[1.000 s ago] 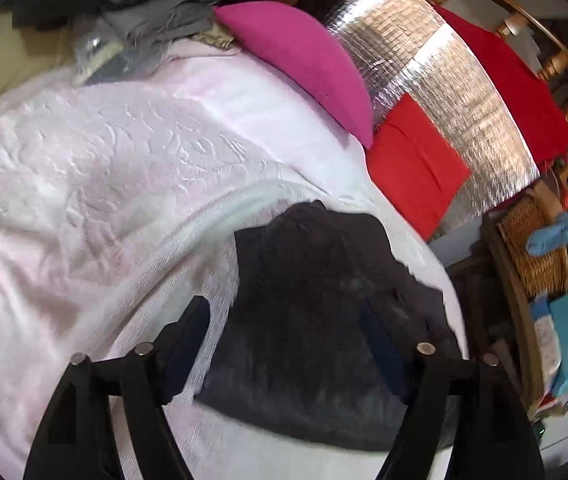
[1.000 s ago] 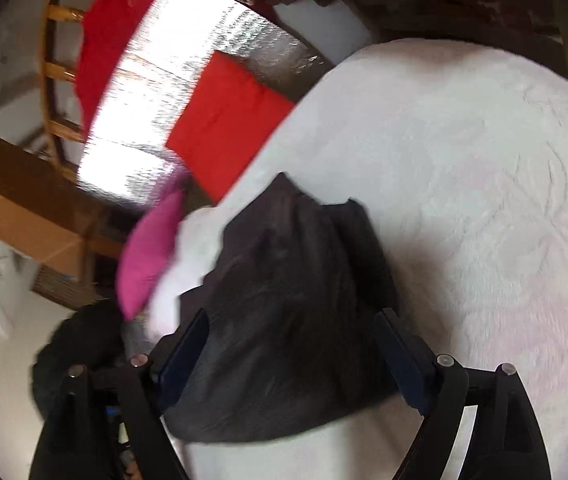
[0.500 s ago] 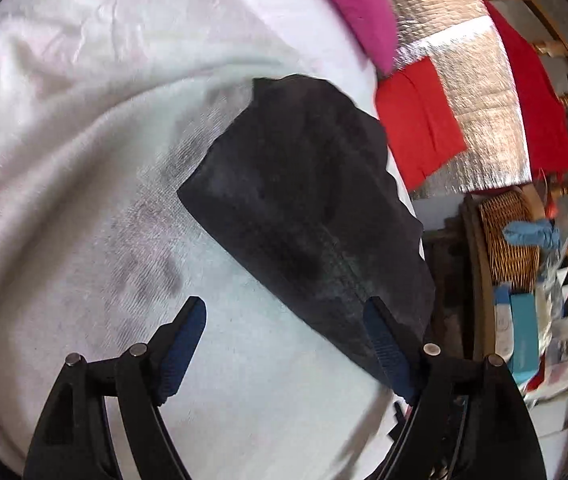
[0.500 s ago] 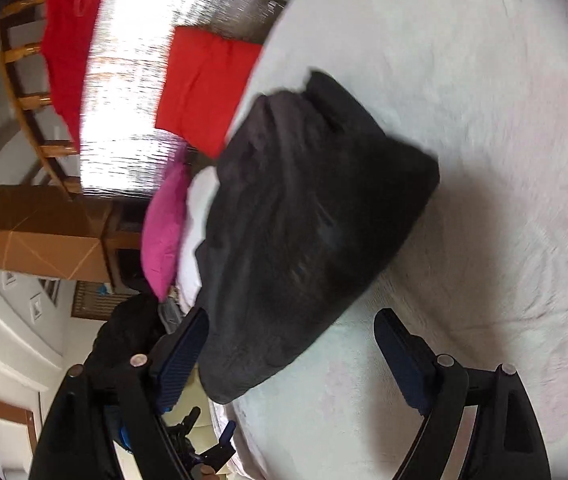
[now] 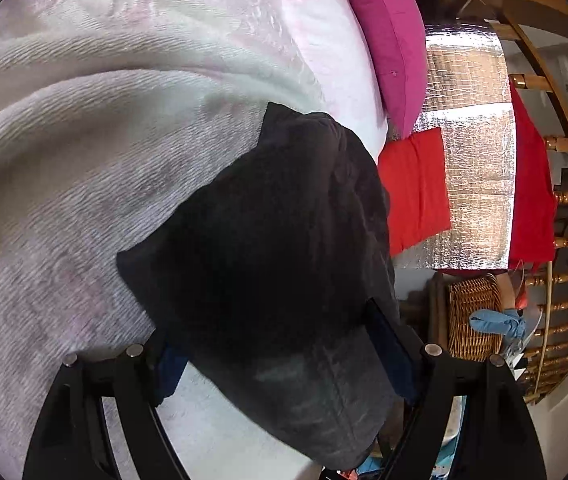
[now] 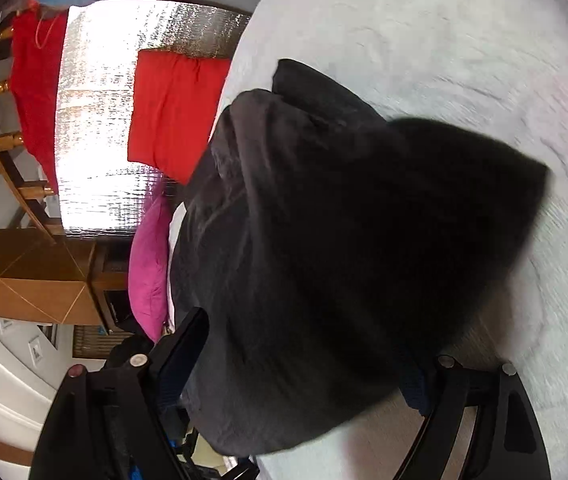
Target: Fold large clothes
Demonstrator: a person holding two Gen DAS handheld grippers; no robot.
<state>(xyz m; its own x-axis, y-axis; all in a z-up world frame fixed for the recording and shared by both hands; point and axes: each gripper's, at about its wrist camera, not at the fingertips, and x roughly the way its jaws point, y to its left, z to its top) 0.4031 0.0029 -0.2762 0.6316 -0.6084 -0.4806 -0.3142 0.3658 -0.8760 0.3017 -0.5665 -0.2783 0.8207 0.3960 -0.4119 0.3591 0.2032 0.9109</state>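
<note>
A folded black garment [image 5: 284, 264] lies on the white bedspread [image 5: 83, 160] near the bed's edge. My left gripper [image 5: 279, 356] is open, its jaws wide apart on either side of the garment's near end, low over it. In the right wrist view the same garment [image 6: 344, 260] fills the middle. My right gripper [image 6: 304, 352] is also open and straddles the garment's near end. The cloth hides part of the inner fingers in both views. I cannot tell whether the fingers touch the cloth.
A magenta pillow [image 5: 392, 40] and a red cushion [image 5: 416, 188] lie past the garment by a silver foil panel [image 5: 476, 160]. A wicker basket [image 5: 472, 320] and wooden railing [image 5: 564, 200] stand beside the bed. White bedspread [image 6: 444, 40] spreads wide beyond the garment.
Both grippers have moved closer to the black garment, which now sits between each pair of open jaws. Both stayed open. The views have swung round.
</note>
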